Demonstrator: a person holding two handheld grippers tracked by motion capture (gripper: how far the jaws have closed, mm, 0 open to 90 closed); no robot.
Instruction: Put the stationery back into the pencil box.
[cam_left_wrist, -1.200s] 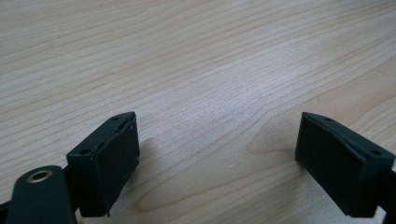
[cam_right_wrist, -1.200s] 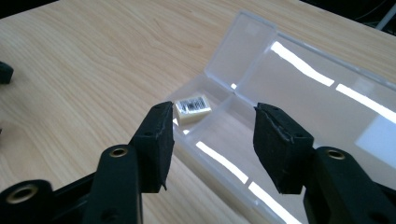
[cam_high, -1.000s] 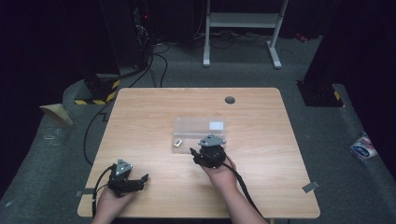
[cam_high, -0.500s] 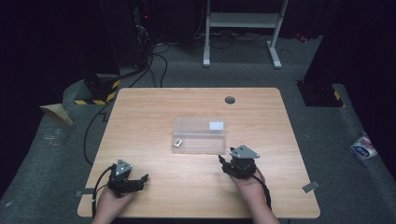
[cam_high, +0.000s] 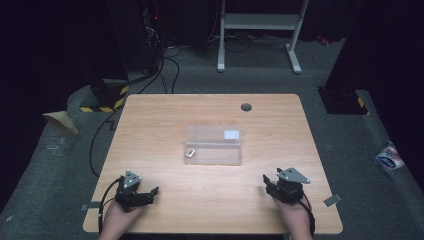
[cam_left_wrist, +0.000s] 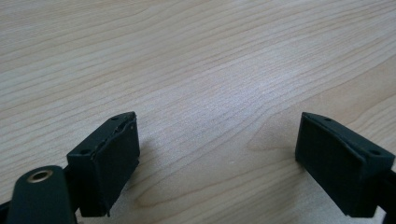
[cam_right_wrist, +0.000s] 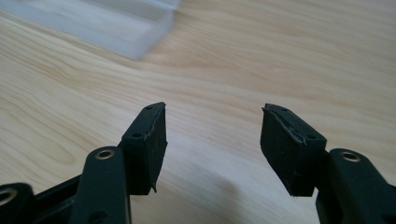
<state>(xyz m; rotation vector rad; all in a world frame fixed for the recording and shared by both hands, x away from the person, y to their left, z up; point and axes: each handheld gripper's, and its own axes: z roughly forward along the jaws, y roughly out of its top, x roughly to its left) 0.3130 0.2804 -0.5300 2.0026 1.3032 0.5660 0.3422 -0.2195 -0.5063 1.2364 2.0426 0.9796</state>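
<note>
Right gripper (cam_high: 270, 182) has swung away from the clear box (cam_high: 214, 145), jaws just opening, empty; left gripper (cam_high: 152, 194) released too. Box looks light, slippery: grip its short ends

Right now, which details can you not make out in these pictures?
- Small object beside the clear box, high view: too small to identify.
- White label on the box, high view: text too small.
- Clear box, right gripper view: blurred, cut off by the top edge.
</note>
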